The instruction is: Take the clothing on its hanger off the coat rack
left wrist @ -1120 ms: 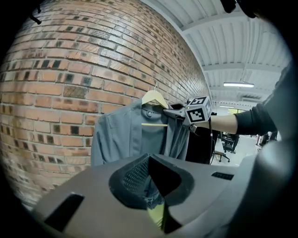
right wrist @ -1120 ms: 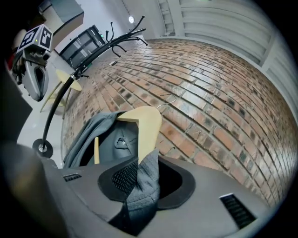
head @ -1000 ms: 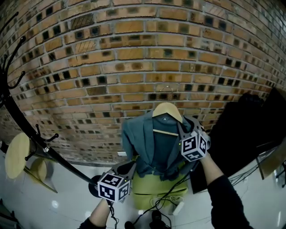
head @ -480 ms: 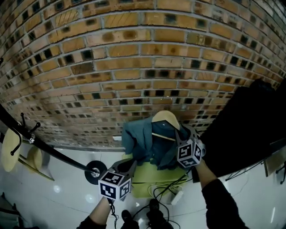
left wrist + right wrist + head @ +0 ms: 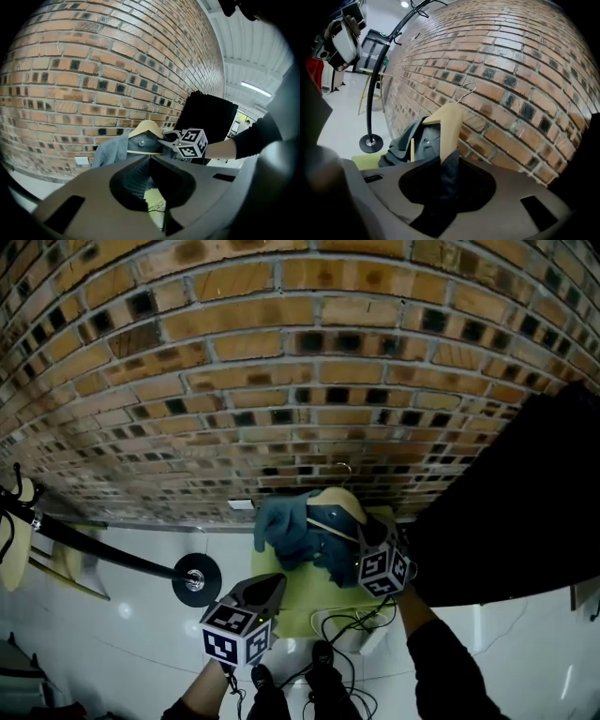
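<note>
Right tool (image 5: pixel 450 161) grips the hanger (image 5: pixel 449 129) by one shoulder, jacket (image 5: pixel 286 531) draping leftward, rack (image 5: pixel 195 579) well left; left tool (image 5: pixel 149 161), jaws together, holds nothing.

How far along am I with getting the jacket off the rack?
Done: the hanger with the jacket is off the rack, which stands apart at the left. In hand: the right gripper is shut on the hanger's wooden shoulder, its jaws just closing a little tighter; the left gripper is shut and empty. Left: probably only setting it down, perhaps on the yellow-green surface below.
</note>
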Motion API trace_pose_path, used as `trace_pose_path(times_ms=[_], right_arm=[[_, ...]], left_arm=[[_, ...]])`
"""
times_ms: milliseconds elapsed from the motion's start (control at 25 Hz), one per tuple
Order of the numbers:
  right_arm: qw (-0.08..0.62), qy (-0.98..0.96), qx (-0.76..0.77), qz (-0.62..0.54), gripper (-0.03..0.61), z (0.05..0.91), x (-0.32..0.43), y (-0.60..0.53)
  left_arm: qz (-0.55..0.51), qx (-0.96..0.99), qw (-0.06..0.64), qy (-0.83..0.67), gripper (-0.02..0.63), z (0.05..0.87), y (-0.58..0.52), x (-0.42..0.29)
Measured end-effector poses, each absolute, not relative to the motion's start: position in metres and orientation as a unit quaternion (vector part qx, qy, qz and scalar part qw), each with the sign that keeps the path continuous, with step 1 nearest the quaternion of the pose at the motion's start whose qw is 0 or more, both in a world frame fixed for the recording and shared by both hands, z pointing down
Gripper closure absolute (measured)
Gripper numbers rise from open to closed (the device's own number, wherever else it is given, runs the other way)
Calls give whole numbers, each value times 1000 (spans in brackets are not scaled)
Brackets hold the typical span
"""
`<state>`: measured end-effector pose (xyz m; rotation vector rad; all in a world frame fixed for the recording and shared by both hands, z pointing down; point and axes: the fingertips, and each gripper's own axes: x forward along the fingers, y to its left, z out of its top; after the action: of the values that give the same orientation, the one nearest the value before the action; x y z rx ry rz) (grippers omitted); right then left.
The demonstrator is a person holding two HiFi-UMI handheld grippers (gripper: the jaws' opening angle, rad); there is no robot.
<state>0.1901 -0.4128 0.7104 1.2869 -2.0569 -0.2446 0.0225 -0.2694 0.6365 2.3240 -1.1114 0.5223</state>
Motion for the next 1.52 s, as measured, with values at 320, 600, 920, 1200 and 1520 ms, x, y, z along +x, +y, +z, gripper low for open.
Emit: trace_pose_path(times_ms=[320,600,920,1200,1520], right_arm=[[340,-794,503,-26,526,816,188,-416],[365,-762,528,89,530,902,205,-420],[361,-712,596,81,414,860,253,-404],[253,-729,633,54,509,705,260,-360],[140,-792,592,52,574,543,221,-298]], left_arm=[[205,837,289,-416,607,708,-268,18],[210,826,309,-421,607,750,-267,12],[208,831,310,-413,607,735,-268,31],[190,854,272,-400,607,653,-269,59],[147,878,231,-393,607,546,-266,76]])
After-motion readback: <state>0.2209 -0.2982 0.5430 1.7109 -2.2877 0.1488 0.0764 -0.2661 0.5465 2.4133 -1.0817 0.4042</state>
